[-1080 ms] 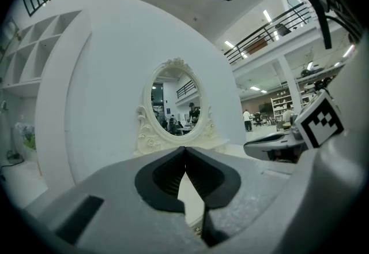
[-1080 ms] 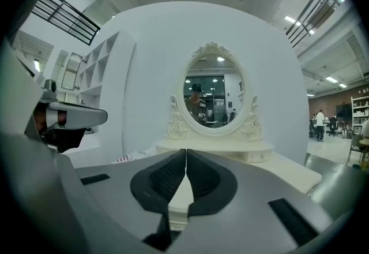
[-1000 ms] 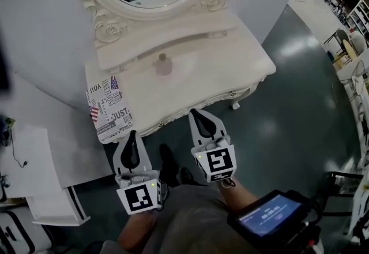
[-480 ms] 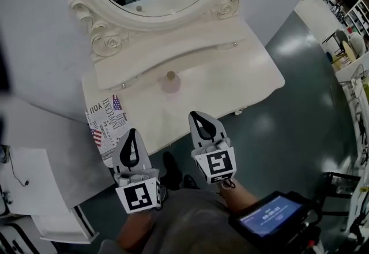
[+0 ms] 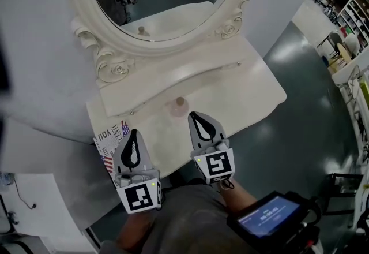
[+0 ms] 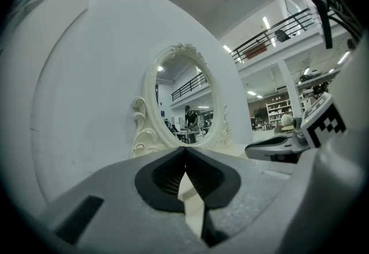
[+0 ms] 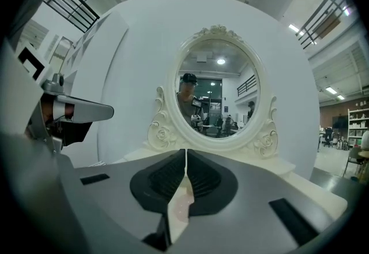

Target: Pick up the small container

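The small container (image 5: 179,106), a pale pink bottle with a tan cap, stands on the white dressing table (image 5: 253,88) just below its raised back shelf. My right gripper (image 5: 194,114) is shut and empty, its tip a short way to the near right of the container and apart from it. The left gripper (image 5: 134,131) is also shut and empty, over the table's front left edge. In the right gripper view the jaws (image 7: 185,151) meet, with a pinkish patch showing low in the gap. In the left gripper view the closed tips (image 6: 185,148) point at the mirror.
An oval mirror (image 5: 98,27) in a carved white frame rises behind the table. A newspaper-print sheet (image 5: 109,141) lies at the table's front left corner. A white wall panel stands at the left, dark floor at the right. A device with a lit screen (image 5: 268,213) sits by the person's right arm.
The table and mirror have come closer and lower in the head view. Both grippers now reach over the table's front edge, the right tip nearer the container. Both stay shut.
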The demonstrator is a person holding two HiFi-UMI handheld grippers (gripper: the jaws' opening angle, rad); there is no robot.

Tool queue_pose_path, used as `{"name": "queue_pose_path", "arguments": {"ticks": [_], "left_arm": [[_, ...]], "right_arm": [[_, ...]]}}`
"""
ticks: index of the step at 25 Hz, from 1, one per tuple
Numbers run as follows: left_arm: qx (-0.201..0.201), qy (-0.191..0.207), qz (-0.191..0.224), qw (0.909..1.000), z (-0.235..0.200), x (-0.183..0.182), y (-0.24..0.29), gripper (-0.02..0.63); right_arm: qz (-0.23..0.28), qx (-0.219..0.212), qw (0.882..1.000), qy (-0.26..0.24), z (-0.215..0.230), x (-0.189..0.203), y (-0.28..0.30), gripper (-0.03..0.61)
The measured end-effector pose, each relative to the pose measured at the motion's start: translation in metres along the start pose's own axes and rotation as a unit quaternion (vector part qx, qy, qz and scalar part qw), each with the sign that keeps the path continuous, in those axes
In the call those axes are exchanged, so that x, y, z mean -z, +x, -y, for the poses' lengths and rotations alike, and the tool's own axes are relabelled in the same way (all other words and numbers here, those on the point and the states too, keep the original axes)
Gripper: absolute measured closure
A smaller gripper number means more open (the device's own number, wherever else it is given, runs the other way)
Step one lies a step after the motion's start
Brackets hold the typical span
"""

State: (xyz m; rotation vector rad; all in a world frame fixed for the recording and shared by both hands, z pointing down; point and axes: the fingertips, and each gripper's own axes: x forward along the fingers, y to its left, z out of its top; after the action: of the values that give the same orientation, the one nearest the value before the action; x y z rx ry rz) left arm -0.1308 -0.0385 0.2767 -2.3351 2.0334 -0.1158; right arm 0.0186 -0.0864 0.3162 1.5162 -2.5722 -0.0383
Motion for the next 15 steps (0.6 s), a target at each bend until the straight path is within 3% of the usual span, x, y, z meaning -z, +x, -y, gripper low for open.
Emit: {"name": "queue_pose_path", "arguments": {"ticks": [7, 15], "left_arm": [[0.008, -0.003, 0.022, 0.9997, -0.011, -0.014, 0.025, 0.6], [0.035, -0.016, 0.014, 0.9992, 0.009, -0.001, 0.065, 0.6]], "right_arm": [[0.01, 0.013, 1.0, -0.012, 0.008, -0.017, 0.02, 0.563], [-0.007, 0.002, 1.0, 0.005, 0.026, 0.003, 0.047, 0.563]]}}
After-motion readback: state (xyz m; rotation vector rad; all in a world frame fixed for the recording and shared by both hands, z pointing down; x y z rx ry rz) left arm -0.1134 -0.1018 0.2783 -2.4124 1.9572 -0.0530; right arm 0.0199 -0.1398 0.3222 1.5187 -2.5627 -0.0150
